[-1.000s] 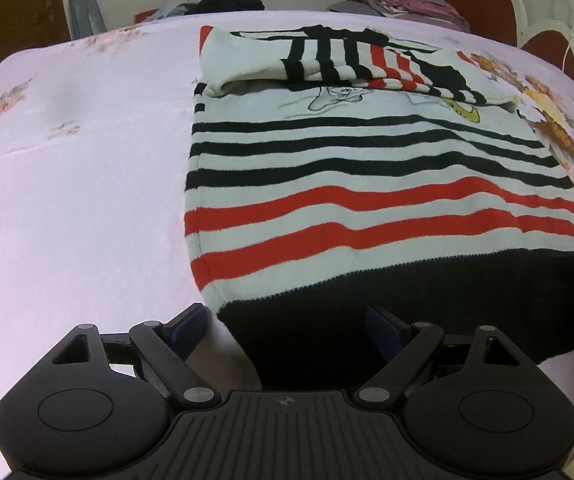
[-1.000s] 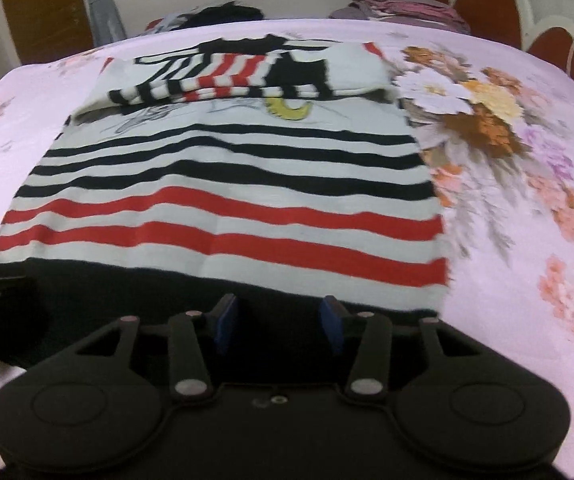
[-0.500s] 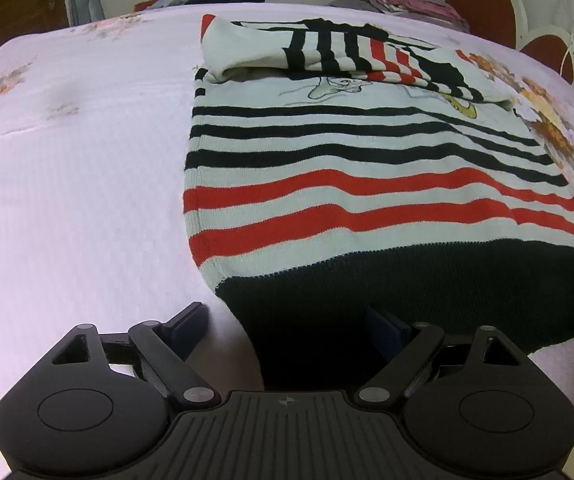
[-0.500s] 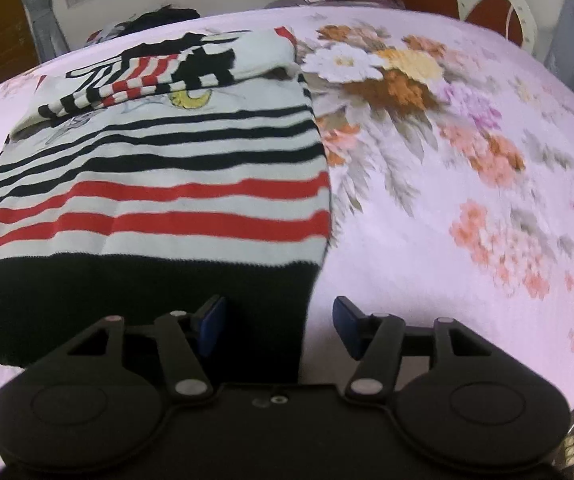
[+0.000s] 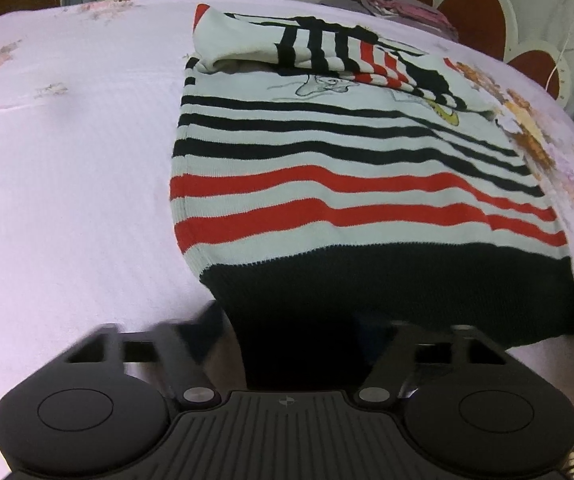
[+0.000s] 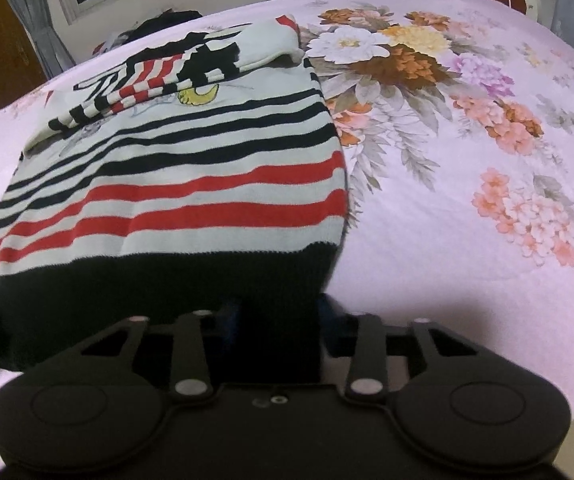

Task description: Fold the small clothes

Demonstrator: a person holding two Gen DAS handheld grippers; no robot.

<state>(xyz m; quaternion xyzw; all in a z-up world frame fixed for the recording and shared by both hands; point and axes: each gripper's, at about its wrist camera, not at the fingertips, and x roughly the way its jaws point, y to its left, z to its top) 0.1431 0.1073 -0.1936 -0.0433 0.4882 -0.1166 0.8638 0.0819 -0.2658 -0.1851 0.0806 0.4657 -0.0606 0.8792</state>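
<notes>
A small knitted sweater with white, black and red stripes and a black hem lies flat on the bed, its sleeves folded across the chest. It also shows in the right wrist view. My left gripper sits at the hem's left corner, with the black hem between its fingers; the fingers are blurred. My right gripper sits at the hem's right corner, with the black hem between its fingers. The fingertips of both are largely hidden by dark cloth.
The bed is covered by a pink sheet with a large flower print on the right. Piles of clothes lie at the far edge. A red and white headboard stands at the back right.
Both grippers have moved outward to the hem's corners and forward onto the black hem. Their fingers have closed in from wide open.
</notes>
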